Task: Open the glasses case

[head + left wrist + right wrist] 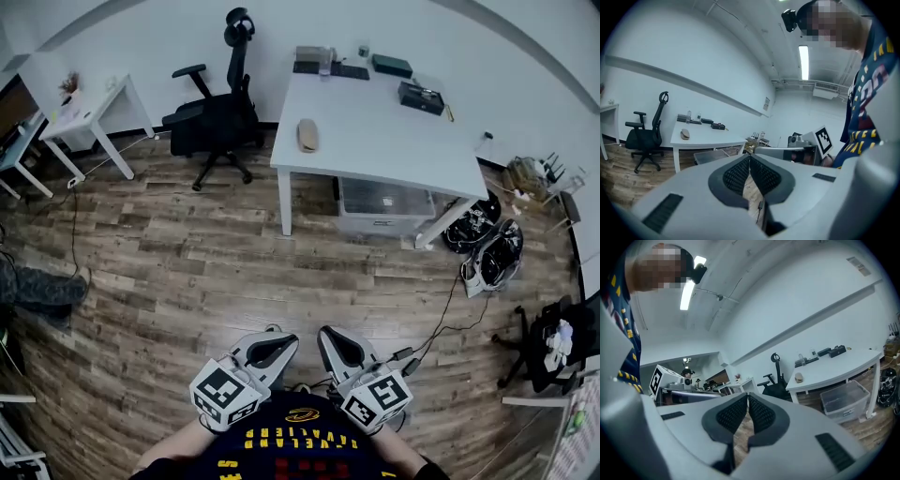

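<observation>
Glasses case [307, 134], a tan oval, lies flat on the white table [375, 150] near that table's left edge, about midway between its near and far edges. Its long axis runs from the near edge toward the far edge, one rounded end facing the person. It is too small in every view to make out a seam or hinge. Nothing touches it.

Dark boxes [421, 97] and a flat dark tray [328, 67] sit along the table's far edge and far right corner, well apart from the case. A clear storage bin [384, 202] stands under the table, and a black office chair [220, 112] stands off the table's left side on the wood floor [234, 262].

Well away from the table, low against the person's torso, the left gripper [277, 349] and right gripper [339, 345] are held side by side, tips angled slightly toward each other. Both point forward across the floor toward the table, close to level with a slight downward tilt. Each gripper's jaws are pressed together with nothing between the ridged pads, and floor shows beyond them.
</observation>
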A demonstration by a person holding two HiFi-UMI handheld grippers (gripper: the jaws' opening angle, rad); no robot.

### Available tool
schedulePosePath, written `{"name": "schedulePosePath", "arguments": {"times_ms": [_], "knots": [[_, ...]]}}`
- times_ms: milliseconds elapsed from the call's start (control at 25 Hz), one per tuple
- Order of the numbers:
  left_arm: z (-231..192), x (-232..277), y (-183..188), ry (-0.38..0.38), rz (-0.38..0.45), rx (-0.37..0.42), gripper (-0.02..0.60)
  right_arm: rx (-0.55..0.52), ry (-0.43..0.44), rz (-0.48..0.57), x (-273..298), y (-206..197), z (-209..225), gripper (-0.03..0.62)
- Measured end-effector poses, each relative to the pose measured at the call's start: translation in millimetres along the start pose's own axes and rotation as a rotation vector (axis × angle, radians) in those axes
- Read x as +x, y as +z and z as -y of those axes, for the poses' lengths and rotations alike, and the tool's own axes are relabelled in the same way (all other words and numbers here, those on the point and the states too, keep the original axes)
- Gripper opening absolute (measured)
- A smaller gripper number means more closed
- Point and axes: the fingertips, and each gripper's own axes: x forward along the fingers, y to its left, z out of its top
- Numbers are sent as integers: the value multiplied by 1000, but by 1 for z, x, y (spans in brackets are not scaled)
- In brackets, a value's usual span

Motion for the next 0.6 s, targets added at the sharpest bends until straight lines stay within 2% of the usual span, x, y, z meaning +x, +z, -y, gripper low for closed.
{"name": "schedulePosePath", "arguments": {"times_ms": [320,600], "knots": [[-80,26,41,-83,55,-35,15,-15,-78,-31,75,31,35,20],[-152,32,55,-93,73,-98,15,-30,-87,-81,142,43,46,20]]}}
